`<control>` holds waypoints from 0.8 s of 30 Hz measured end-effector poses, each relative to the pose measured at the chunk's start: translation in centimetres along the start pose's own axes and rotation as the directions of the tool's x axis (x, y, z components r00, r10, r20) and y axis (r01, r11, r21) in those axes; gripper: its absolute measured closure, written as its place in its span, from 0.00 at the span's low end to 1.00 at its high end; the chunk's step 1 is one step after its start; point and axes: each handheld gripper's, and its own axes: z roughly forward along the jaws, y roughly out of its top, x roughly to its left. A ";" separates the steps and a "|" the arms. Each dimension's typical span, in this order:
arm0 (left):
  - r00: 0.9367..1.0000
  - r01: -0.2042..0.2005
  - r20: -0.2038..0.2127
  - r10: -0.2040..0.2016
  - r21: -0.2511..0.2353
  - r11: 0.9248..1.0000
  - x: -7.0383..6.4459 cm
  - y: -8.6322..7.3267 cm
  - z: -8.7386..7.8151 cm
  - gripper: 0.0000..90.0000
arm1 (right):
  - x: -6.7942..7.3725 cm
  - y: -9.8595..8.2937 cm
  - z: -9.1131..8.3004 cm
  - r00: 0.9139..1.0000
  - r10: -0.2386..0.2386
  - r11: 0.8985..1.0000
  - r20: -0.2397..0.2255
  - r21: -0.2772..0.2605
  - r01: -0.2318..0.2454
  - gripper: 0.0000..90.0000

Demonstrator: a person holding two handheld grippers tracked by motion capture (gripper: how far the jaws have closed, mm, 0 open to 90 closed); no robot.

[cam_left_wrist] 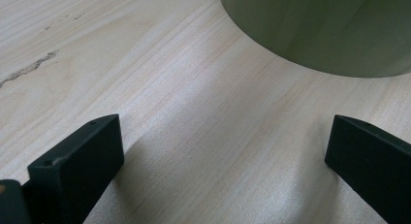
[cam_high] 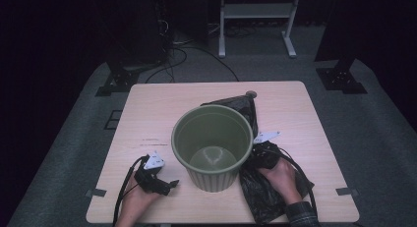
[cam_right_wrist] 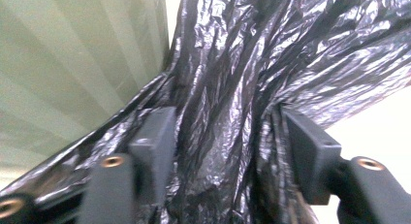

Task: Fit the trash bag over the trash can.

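Observation:
An empty, upright green plastic bin [cam_high: 212,178] stands mid-table. A crumpled black plastic bag [cam_high: 265,197] lies against its right side and runs behind it. My right gripper [cam_high: 255,154] is low beside the bin's right wall. In the right gripper view, the right gripper [cam_right_wrist: 230,132] has its jaws partly apart, with a bunched fold of the bag [cam_right_wrist: 232,64] filling the gap and the ribbed bin wall [cam_right_wrist: 72,64] at left. My left gripper [cam_high: 169,185] rests open at the bin's front left. In its own view, the left gripper [cam_left_wrist: 225,141] holds nothing, and the bin base [cam_left_wrist: 315,30] is just ahead.
The light wooden table [cam_high: 152,114] has bare room at the left and back. A small round grommet [cam_high: 251,94] sits near the far edge. Beyond the table are dark stands, cables and a white frame on grey carpet.

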 end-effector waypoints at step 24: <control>1.000 0.000 0.000 0.000 0.000 1.000 0.0 0.0 0.0 0.00 | 0.7 -0.2 -1.4 0.986 -0.020 1.000 -0.165 0.004 0.021 0.99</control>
